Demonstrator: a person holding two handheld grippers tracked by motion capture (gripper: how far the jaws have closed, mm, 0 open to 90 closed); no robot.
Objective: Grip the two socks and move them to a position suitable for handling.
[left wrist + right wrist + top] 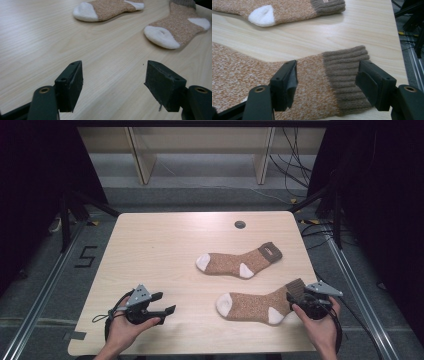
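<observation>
Right hand (pixel 320 322): at the near right corner of the counter (pixel 160 245), wrapped around the right claw (pixel 291 296).
Right claw: released, jaws wide apart, hovering at the cuff end of the near sock (pixel 260 305); in the right gripper view (pixel 325 87) jaws straddling the ribbed brown cuff and the speckled leg just beside it, pads not pressing on the fabric; contact with the sock cannot be told.
Left hand (pixel 127 325): at the near left of the counter, gripping the left claw (pixel 167 302).
Left claw: released, jaws spread, nothing between them (pixel 113 82); pointed across bare wood toward the white toes of both socks, well apart from them.
Near sock: flat on the counter, right of centre, close to the near edge; white toe pointing left, white heel patch on the near side, brown cuff at the right under the right claw.
Far sock (pixel 237 262): flat, beyond the near sock and lying roughly parallel to it, apart from it; white toe left, brown cuff with a small label at the far right.
Grommet (pixel 240 224): dark round hole near the far edge of the counter, beyond both socks.
Background: floor, wooden frame legs and loose cables behind the counter.
</observation>
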